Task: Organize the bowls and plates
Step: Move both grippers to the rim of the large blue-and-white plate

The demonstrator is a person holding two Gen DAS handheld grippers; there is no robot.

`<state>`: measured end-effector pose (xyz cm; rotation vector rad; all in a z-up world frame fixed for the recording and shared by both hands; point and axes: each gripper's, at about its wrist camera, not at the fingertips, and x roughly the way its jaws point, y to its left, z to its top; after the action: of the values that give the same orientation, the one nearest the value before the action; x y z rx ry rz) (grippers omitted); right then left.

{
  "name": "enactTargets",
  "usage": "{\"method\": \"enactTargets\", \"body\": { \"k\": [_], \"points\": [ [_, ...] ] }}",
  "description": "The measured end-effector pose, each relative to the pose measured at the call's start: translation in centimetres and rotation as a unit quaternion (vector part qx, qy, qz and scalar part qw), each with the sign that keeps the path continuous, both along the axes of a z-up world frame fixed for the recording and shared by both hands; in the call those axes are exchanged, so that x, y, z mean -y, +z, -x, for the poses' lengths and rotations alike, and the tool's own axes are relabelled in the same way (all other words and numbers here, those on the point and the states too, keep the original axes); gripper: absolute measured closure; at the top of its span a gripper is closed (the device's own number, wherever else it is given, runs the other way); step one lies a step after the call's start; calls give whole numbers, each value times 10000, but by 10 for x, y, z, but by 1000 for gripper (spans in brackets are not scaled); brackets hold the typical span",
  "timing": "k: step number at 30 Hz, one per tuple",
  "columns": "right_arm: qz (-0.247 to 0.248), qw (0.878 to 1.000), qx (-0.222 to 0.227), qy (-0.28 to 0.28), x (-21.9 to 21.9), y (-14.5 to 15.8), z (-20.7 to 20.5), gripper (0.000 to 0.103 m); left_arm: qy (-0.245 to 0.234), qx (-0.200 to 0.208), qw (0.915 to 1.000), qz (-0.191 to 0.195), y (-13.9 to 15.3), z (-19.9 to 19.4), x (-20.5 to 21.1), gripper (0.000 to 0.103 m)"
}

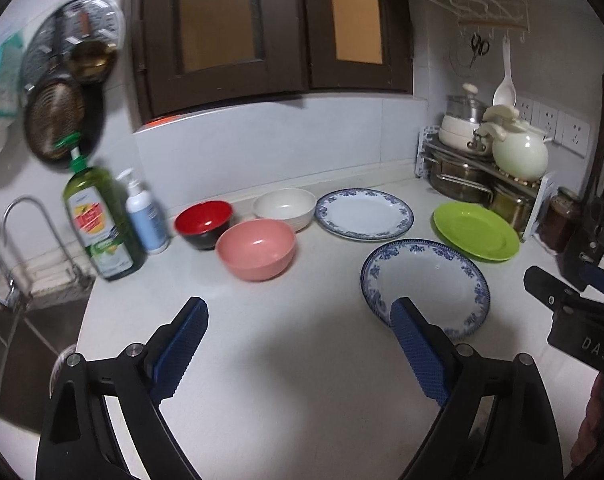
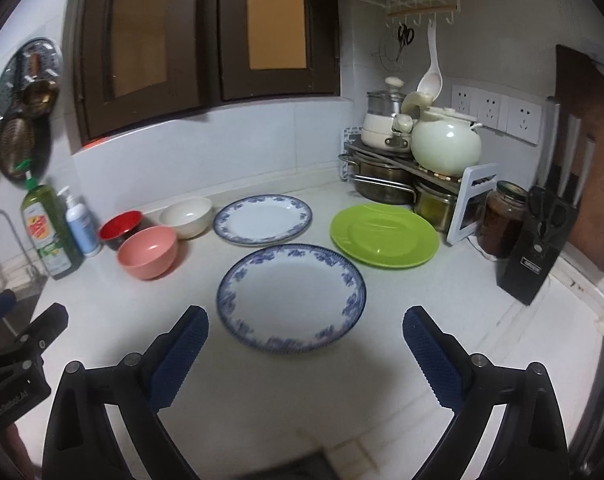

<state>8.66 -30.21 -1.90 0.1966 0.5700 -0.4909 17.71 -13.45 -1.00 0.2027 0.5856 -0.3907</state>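
Bare tabletop (image 1: 262, 344) lies between and ahead of my left tool (image 1: 298, 312). The blue-rimmed plate (image 2: 292, 298) sits straight before my right tool (image 2: 305, 316); bowls (image 2: 148, 252) crowd beyond-left.

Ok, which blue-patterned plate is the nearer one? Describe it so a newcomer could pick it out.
Start at the pot rack in the back right corner of the counter and come forward past the green plate. The near blue-rimmed plate lies just ahead of the open right tool. Unlike the flatter far blue-rimmed plate beside the white bowl, it is deeper, with a darker rim.
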Motion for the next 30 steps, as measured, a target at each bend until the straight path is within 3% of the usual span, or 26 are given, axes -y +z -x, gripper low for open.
{"method": "enactTargets", "body": {
  "k": [3, 10, 22, 30],
  "points": [
    [-138, 9998, -143, -55, 22, -5, -23, 9, -39, -137, 9997, -211, -3, -24, 24, 10],
    [-597, 9958, -677, -150, 73, -26, -70, 18, -216, -995, 9945, -258, -26, -79, 70, 20],
    [-1448, 9797, -1188, -710, 126, -81, -106, 32, -633, -1502, 9851, -557, -74, -128, 120, 30],
    [-1404, 9768, -1320, -935, 143, -103, -118, 34, -802, -1761, 9788, -667, -106, -148, 140, 37]
  ]
}}
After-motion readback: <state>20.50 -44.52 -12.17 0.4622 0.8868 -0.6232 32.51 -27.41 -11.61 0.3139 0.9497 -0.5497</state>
